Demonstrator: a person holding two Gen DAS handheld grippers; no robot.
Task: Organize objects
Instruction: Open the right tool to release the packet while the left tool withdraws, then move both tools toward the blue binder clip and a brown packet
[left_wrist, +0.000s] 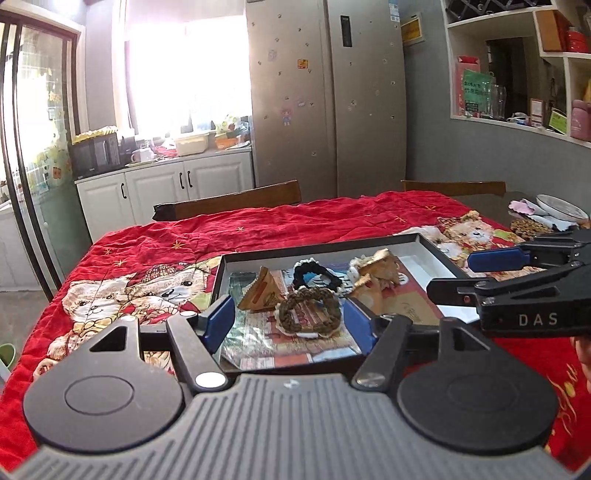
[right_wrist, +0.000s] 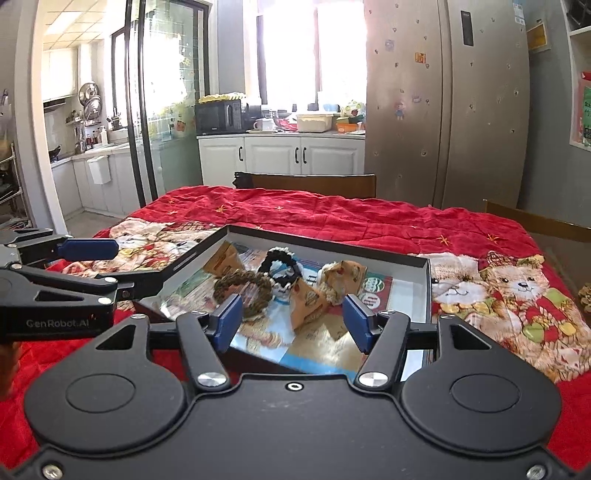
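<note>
Both claws, left claw (left_wrist: 286, 323) and right claw (right_wrist: 293, 323), hung released over the shallow black cardboard tray (left_wrist: 332, 248), where the soft, light olive braided rope ring (left_wrist: 310, 308) looked easiest pinched across its band.

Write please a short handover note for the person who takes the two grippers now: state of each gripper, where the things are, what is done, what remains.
Left gripper: open, holding nothing, above the near edge of the tray.
Right gripper: open, holding nothing, also at the near edge.
In the tray: olive scrunchie, black scrunchie, paper packets, flat printed sheets.
Done: those items are gathered in the tray.
Left: more scrunchies lie outside on the table's far right by a plate; probably these go in next.
</note>
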